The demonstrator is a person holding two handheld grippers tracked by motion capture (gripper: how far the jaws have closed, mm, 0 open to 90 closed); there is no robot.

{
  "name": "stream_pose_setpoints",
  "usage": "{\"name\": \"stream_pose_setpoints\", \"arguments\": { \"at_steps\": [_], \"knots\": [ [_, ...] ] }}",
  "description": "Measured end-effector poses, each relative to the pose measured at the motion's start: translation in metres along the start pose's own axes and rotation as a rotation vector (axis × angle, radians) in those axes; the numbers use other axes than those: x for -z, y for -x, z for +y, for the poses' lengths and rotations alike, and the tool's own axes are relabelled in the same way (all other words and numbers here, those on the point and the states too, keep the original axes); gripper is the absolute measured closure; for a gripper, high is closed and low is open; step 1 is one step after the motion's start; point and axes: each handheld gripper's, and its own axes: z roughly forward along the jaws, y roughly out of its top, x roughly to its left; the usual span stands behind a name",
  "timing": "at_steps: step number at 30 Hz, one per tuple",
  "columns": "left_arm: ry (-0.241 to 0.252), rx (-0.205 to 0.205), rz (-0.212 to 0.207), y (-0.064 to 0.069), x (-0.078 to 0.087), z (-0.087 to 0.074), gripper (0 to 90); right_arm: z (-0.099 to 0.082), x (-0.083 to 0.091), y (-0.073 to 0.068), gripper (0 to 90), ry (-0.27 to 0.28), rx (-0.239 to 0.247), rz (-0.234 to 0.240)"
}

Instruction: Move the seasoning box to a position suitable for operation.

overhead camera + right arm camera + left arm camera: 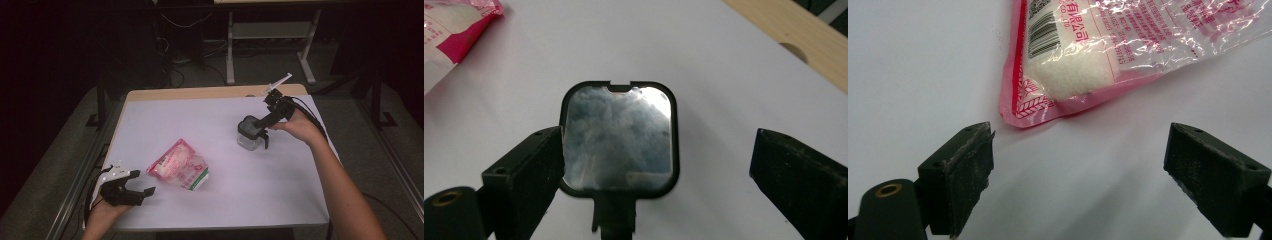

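We have two things in hand on the white table (220,200): a pink-edged plastic bag of white grains (178,164), perhaps rice or sugar, lying flat toward the near left, and a small clear container with a black-rimmed lid (250,134) standing toward the far right.

Our left gripper (134,192) rests low on the table just short of the bag, its jaws wide apart and holding nothing. In the left gripper view the bag's sealed corner (1020,112) lies just ahead, between the jaws' lines but not yet touched. We judge the bag soft, crinkly and slippery, its contents free to shift, so the flat sealed edge or corner seems the best hold; a pinch on the filled belly would likely slide.

Our right gripper (263,131) hovers over the container, jaws apart, one on each side of the lid (619,137). The container looks stiff and light, with smooth walls; we would close squarely across its opposite sides, gently, so that it neither tips nor squirts free.
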Motion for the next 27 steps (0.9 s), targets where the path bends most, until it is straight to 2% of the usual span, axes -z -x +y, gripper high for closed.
{"name": "stream_pose_setpoints", "arguments": {
  "at_steps": [4, 7, 12, 15, 19, 27],
  "knots": [
    [-0.005, -0.001, -0.002, 0.001, -0.001, 0.0, 11.8, 0.006, -0.017, -0.003, 7.6, -0.027, 0.013, 0.044],
    [-0.006, 0.0, -0.003, 0.001, -0.001, -0.001, 11.8, 0.006, -0.027, -0.005, 7.5, -0.056, 0.024, 0.05],
    [-0.011, 0.003, -0.006, 0.001, -0.002, -0.001, 11.8, 0.007, -0.035, -0.01, 5.8, -0.074, 0.037, 0.055],
    [-0.02, -0.01, -0.01, 0.001, -0.002, -0.001, 11.9, 0.008, -0.04, -0.013, 4.3, -0.095, 0.041, 0.042],
    [-0.017, -0.006, -0.012, 0.001, -0.002, -0.001, 11.8, 0.008, -0.051, -0.016, 3.2, -0.13, 0.054, 0.015],
    [-0.019, -0.004, -0.013, 0.0, -0.003, -0.002, 11.9, 0.006, -0.066, -0.017, 5.3, -0.192, 0.06, -0.005]
  ]
}}
